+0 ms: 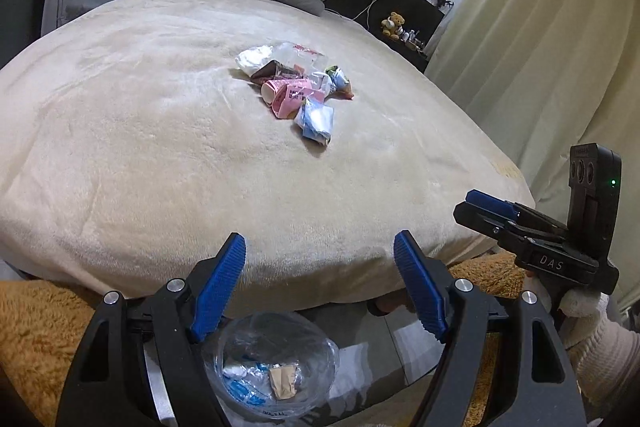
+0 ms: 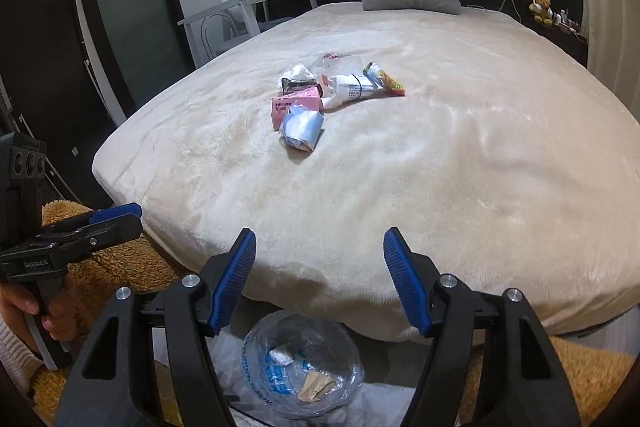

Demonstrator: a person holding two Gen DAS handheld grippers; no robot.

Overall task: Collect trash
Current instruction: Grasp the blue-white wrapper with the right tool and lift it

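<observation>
The trash pile (image 1: 294, 83) sat out in the middle of the cream bed (image 1: 140, 147), well apart from both tools: a crumpled heap with a pink carton (image 1: 290, 95) at its heart, a blue-and-white wrapper (image 1: 316, 123) at the pile's six o'clock, a clear plastic film (image 1: 298, 53) at twelve, and a green-and-orange packet (image 2: 384, 79) out at three. Down below the bed's near edge, a clear plastic bag (image 1: 276, 367) gaped open with a few scraps already inside. The left gripper (image 1: 320, 283) hung over that bag, tilted down toward the bed, blue pads spread wide with nothing between them. The right gripper (image 2: 320, 279) matched it, jaws parted and empty, angled the same way. Each tool showed in the other's view, gripped by a hand (image 2: 36, 311) at the handle.
</observation>
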